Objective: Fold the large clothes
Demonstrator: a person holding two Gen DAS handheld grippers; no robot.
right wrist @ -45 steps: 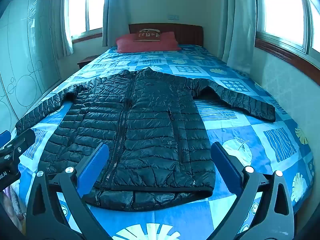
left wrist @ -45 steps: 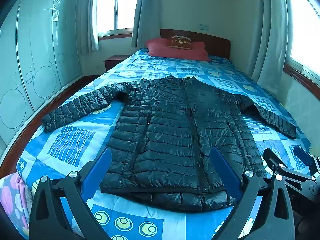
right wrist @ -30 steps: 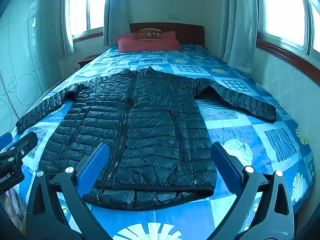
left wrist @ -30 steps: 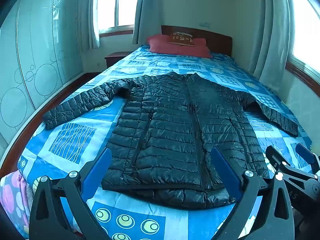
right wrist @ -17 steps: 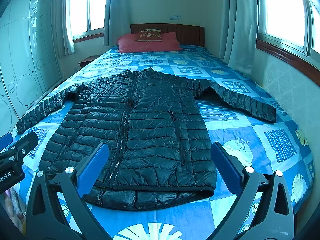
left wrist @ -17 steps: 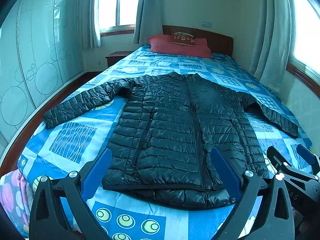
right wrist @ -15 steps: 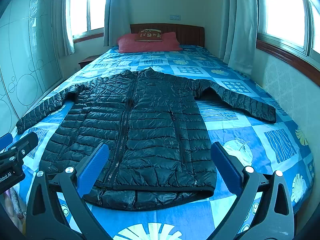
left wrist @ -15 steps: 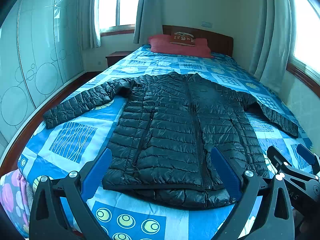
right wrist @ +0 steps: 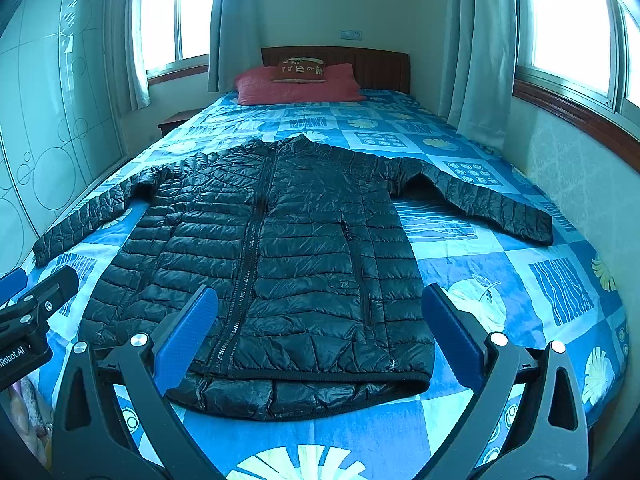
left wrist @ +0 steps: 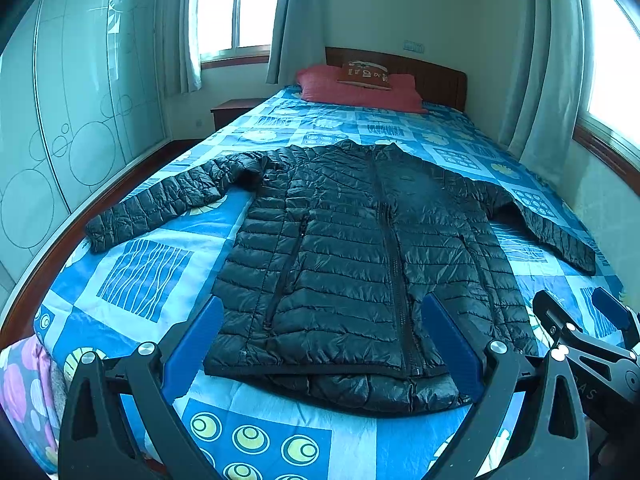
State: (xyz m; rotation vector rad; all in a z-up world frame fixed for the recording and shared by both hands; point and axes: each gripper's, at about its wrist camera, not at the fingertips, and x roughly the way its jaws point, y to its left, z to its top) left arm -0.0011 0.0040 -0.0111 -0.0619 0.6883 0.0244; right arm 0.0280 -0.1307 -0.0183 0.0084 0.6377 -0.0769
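Both jaws spread wide and empty: left gripper with blue-padded fingers held above the near hem, right gripper with matching blue pads set apart likewise, nothing between either pair. Seen ahead of both, a black quilted puffer jacket laid flat and face up, zipped along the centre, on a blue patterned bedspread. Hem nearest the jaws, with a lower layer showing beneath its edge; collar at the far end. Left sleeve stretched out well beyond the left fingers, toward the bed's edge; right sleeve stretched well past the right fingers, toward the wall. Noted in the left wrist view, the right gripper at the lower right corner, just beside the jacket's hem corner but apart from it. Noted in the right wrist view, the left gripper at the left edge, likewise apart from the fabric. Far beyond the jaws, a red pillow against a dark wooden headboard, with a small dark cushion on top.
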